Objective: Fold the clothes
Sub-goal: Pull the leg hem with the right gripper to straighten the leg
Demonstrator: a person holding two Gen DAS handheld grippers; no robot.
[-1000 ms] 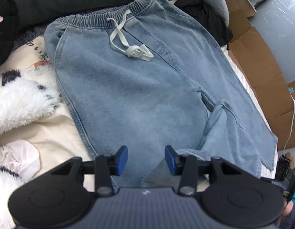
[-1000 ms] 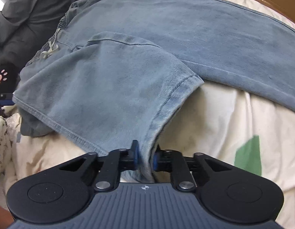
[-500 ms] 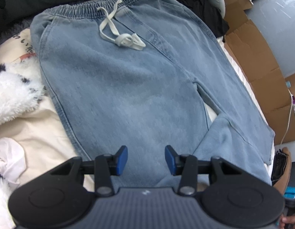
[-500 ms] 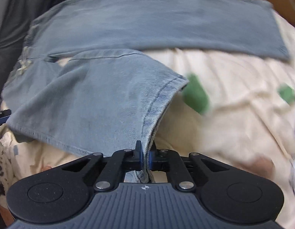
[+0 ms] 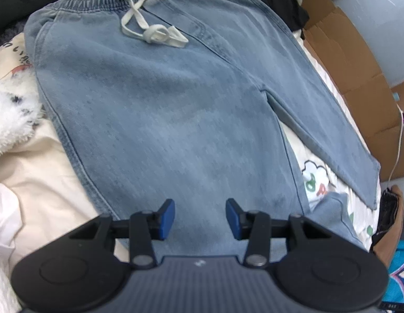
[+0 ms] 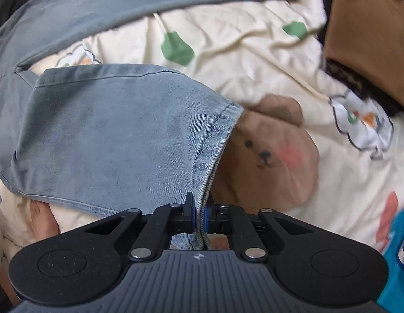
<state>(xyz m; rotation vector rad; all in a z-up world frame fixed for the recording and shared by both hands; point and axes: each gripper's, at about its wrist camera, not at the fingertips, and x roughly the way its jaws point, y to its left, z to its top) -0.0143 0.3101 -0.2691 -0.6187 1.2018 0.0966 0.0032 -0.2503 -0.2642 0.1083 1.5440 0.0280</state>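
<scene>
Jeans (image 5: 175,120) spread flat on cream printed bedsheet (image 6: 254,60), drawstring (image 5: 152,31) uppermost. Left gripper (image 5: 200,215) hovering above one leg, jaws wide apart, holding nothing. Right gripper (image 6: 199,215) clamped tight on leg hem (image 6: 209,151), lifted above bear print (image 6: 267,156).

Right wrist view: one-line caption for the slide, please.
Right gripper shut on the hem of a jeans leg, lifted over a cream bear-print bedsheet.

— Bed (image 6: 254,52), cream sheet printed with bear (image 6: 269,154), clouds, green shapes.
— Lying on it?
— Blue jeans (image 5: 162,109) spread flat, legs apart; fluffy white blanket (image 5: 8,120) beside the waist; brown bag (image 6: 366,34) at the edge.
</scene>
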